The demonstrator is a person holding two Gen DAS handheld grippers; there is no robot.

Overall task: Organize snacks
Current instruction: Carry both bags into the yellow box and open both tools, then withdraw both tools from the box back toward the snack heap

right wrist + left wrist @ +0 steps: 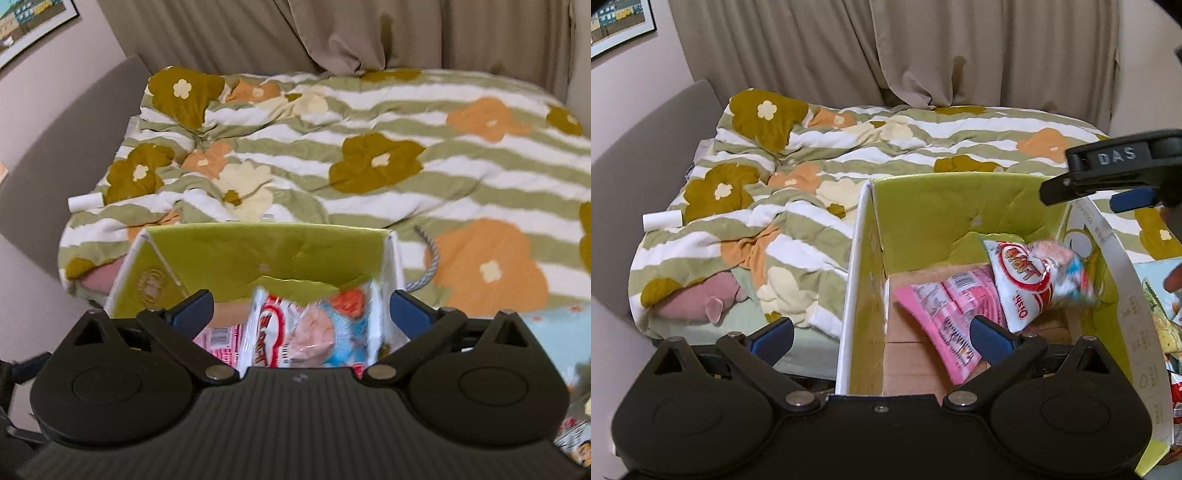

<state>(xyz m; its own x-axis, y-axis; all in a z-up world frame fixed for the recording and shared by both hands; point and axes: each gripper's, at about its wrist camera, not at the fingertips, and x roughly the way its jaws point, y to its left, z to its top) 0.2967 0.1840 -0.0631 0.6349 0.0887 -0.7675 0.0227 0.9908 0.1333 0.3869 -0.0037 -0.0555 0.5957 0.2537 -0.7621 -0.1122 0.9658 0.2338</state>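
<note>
Duvet: green-and-white striped quilted duvet (849,147) with olive, orange and cream flowers, rumpled, filling the middle.
Curtain: beige pleated fabric curtain (886,48) at 12 o'clock, hanging behind it.
Headboard: grey upholstered headboard (646,147) at 9 o'clock.
Picture: black-framed picture (617,26) on the wall at 10 o'clock.
Plush: pink plush toy (698,299) at 8 o'clock, half under the duvet.
Roll: small white paper roll (662,220) at 9 o'clock, lying on the duvet.
Cord: grey-and-white twisted cord (428,258) at 3 o'clock, on the duvet.

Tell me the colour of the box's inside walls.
The box has yellow-green inside walls and a plain brown cardboard floor; the left wrist view shows it best.
</note>
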